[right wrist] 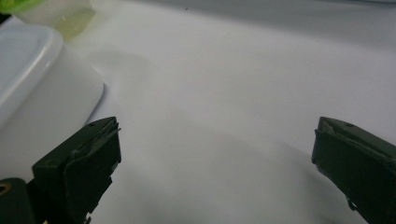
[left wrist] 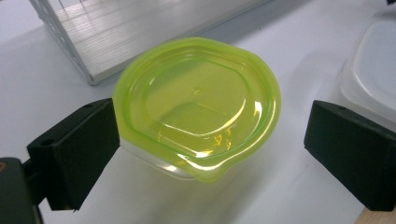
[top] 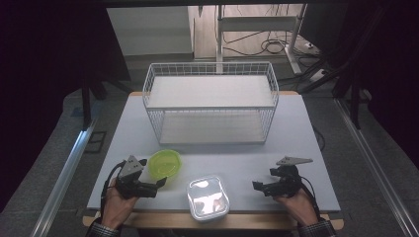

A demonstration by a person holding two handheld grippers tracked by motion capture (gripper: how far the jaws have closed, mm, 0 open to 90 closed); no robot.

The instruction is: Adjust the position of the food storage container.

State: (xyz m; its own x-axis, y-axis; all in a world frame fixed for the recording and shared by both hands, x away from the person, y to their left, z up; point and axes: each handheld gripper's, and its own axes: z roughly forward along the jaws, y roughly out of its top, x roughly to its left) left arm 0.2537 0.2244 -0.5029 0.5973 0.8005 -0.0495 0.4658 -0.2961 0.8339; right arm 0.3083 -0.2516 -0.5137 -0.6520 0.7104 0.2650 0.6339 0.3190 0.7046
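Observation:
A round container with a yellow-green lid (top: 165, 163) (left wrist: 196, 105) sits on the white table, near its front left. My left gripper (top: 159, 184) (left wrist: 210, 154) stands open just in front of it, its two black jaws wide apart on either side of the lid's near rim without touching it. A clear rectangular lidded box (top: 208, 197) (left wrist: 373, 70) (right wrist: 32, 79) lies at the front middle. My right gripper (top: 257, 186) (right wrist: 215, 163) is open over bare table to the right of that box, with nothing between its jaws.
A white wire basket shelf (top: 211, 101) (left wrist: 116, 32) with two levels stands across the middle of the table, behind the containers. The wooden front edge of the table (top: 163, 220) runs under my hands. Dark floor and metal rails flank the table.

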